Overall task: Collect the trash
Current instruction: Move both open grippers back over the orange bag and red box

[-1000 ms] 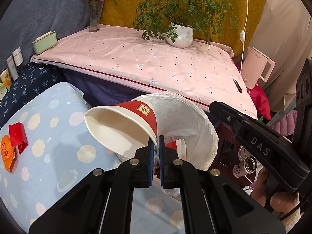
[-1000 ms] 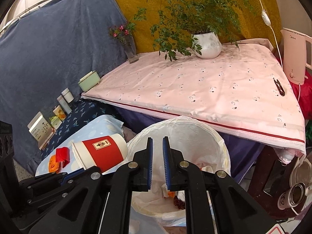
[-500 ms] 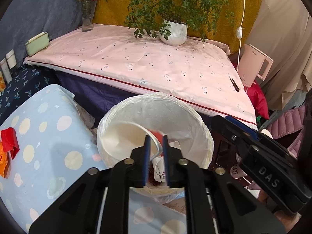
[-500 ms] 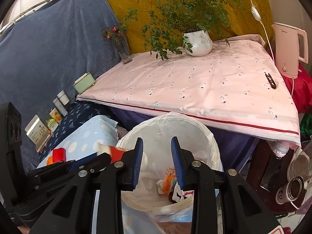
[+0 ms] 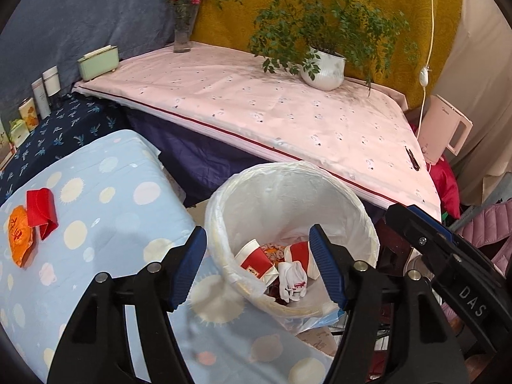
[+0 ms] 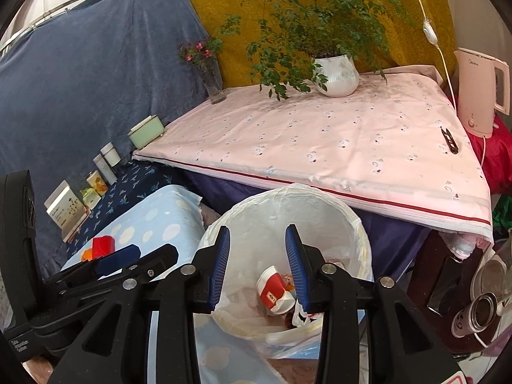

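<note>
A white bin lined with a plastic bag (image 5: 348, 211) (image 6: 355, 227) stands below both grippers. Inside lie a red-and-white paper cup (image 5: 256, 260) (image 6: 272, 289), a second crushed cup (image 5: 299, 256) and a crumpled white wrapper (image 5: 292, 280). My left gripper (image 5: 257, 268) hangs over the bin, its jaws opening with nothing between them. My right gripper (image 6: 257, 264) is also above the bin, jaws opening and empty. On the pale blue spotted cloth (image 5: 105, 211) to the left lie a red wrapper (image 5: 40, 211) (image 6: 102, 244) and an orange packet (image 5: 19, 236).
A low table under a pink cloth (image 5: 272, 112) stands behind the bin, carrying a potted plant (image 5: 323, 67), a flower vase (image 5: 182, 32) and a green box (image 5: 97, 62). A pink kettle (image 5: 443, 136) is at the right. Small boxes and bottles (image 6: 92, 176) line the left wall.
The left gripper swung over the bin and let go of the paper cup, which now lies inside. Both grippers' jaws have spread apart.
</note>
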{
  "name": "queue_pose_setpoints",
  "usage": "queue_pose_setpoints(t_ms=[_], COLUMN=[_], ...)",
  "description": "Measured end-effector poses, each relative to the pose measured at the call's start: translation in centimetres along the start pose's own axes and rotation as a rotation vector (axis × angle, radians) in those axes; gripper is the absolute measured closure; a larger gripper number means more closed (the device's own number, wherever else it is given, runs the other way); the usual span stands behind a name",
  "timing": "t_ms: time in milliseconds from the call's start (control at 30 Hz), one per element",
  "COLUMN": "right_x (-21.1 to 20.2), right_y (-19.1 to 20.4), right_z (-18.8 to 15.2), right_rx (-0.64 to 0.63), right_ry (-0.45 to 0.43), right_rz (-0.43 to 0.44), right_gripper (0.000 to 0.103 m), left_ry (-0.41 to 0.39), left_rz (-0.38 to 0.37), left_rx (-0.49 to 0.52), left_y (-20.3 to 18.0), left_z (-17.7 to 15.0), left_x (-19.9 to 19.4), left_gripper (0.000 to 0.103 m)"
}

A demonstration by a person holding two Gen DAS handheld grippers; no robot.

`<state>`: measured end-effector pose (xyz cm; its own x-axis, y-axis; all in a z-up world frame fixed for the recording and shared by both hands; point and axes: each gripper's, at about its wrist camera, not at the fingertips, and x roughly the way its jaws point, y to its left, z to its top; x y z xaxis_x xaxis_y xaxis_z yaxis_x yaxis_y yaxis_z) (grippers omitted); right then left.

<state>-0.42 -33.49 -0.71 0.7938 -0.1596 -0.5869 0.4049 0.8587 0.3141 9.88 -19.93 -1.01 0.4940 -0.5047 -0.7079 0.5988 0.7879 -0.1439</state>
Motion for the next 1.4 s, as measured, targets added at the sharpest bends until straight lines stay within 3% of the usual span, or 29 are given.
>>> queue_pose_setpoints(t_ms=[200,867,1400], right_x=[-0.1,0.5,2.8], right_y=[2.0,8.9,16.3], right_z=[-0.3,-1.7,-4.6], right_rx=[-0.038,-0.145,-0.259], right_ry=[0.006,0.038,0.116], right_rz=[0.016,0.077,0.147], right_gripper=[0.062,0.060,0.055], left_ry=[-0.014,-0.032,-0.035], left_rz=[0.017,0.086,0.198], left_rx=[-0.037,-0.170,-0.325], left_y=[2.1,9.0,18.0], left_z=[-0.3,-2.3,-5.8], left_x=[-1.2,-4.3,-6.6], left_gripper=[0.040,0.040,0.039])
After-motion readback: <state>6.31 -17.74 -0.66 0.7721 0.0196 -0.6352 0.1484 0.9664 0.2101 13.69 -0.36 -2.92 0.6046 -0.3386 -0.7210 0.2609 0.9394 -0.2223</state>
